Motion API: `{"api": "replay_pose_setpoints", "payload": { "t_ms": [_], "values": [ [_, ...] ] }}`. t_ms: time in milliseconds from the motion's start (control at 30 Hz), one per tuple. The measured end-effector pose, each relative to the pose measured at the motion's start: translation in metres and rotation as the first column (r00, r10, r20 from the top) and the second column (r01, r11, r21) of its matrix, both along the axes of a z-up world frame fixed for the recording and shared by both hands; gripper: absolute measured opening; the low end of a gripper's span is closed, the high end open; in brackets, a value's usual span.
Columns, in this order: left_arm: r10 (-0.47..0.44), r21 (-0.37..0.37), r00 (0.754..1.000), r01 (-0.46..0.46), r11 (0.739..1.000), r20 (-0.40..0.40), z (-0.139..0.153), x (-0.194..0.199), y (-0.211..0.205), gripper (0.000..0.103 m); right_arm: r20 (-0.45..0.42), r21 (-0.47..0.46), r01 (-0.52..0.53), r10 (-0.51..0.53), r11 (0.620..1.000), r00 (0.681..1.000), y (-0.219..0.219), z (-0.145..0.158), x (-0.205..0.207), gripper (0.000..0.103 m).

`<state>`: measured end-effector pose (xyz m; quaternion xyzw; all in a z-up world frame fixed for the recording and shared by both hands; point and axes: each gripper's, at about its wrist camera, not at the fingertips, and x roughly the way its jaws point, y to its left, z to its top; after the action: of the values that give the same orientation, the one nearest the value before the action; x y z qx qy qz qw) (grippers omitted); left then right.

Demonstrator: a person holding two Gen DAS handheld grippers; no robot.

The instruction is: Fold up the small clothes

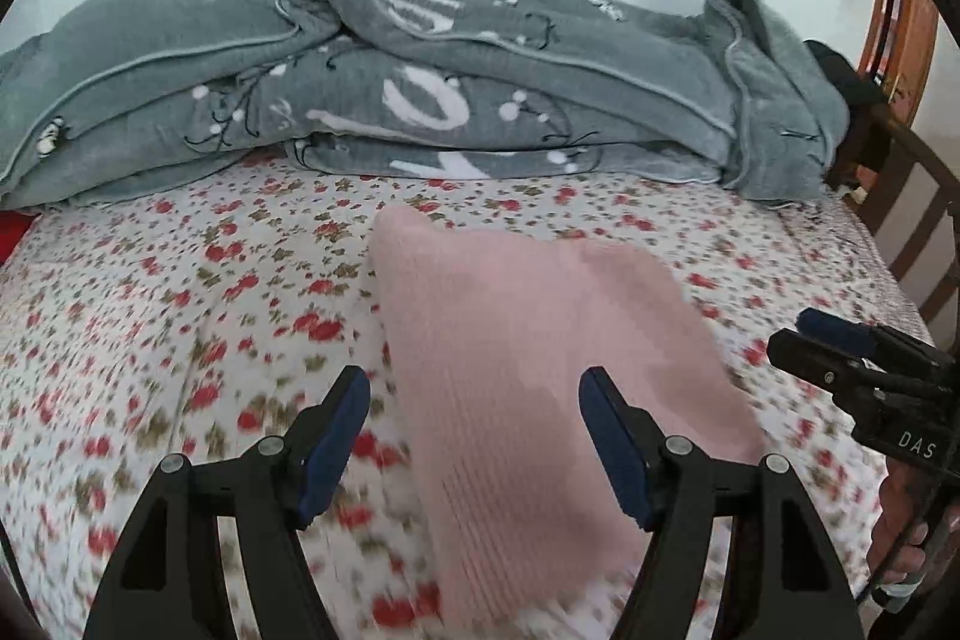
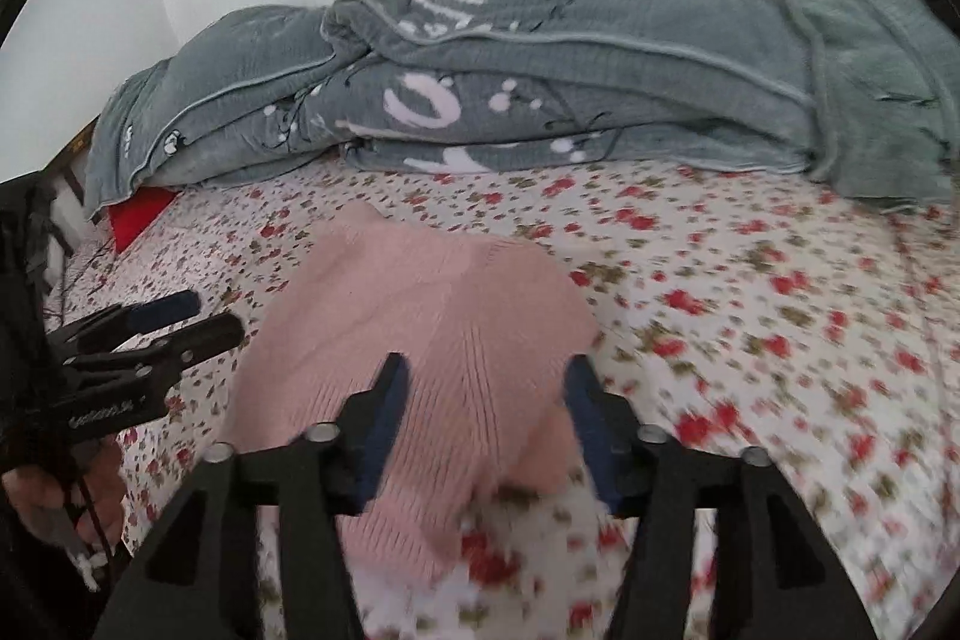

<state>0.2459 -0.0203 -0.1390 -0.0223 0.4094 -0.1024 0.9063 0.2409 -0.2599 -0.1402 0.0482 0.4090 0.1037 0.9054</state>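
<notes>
Flowered bed sheet [image 1: 180,310] carries a pink knitted garment [image 1: 528,340], lying folded below both grippers; left gripper [image 1: 474,436] and right gripper [image 2: 486,424] gape wide, holding nothing.

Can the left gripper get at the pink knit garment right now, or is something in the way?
Probably yes. The left gripper stands open just above the pink knit garment on the floral sheet, with nothing between them; the right gripper is off to one side.
</notes>
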Motion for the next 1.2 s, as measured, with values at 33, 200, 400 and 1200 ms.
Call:
{"api": "replay_pose_setpoints", "payload": {
  "t_ms": [33,200,400,1200],
  "values": [
    [0.002,-0.002,1.0,-0.002,1.0,0.006,0.006,-0.013,-0.002,0.071,0.001,-0.018,0.038,-0.038,0.999,0.999,-0.002,0.009,-0.015,0.073],
    [0.026,0.01,0.999,-0.026,1.0,0.031,0.025,-0.064,-0.006,0.082,0.024,-0.023,0.092,-0.091,0.995,0.996,-0.005,0.037,-0.074,0.082],
    [0.045,0.011,0.998,-0.045,0.999,0.047,0.042,-0.119,-0.007,0.088,0.118,-0.063,0.152,-0.144,0.986,0.983,-0.005,0.067,-0.148,0.093],
    [0.041,0.023,0.994,-0.043,0.999,0.1,0.078,-0.187,-0.026,0.095,0.192,-0.068,0.171,-0.155,0.983,0.969,-0.011,0.105,-0.223,0.097]
  ]
}}
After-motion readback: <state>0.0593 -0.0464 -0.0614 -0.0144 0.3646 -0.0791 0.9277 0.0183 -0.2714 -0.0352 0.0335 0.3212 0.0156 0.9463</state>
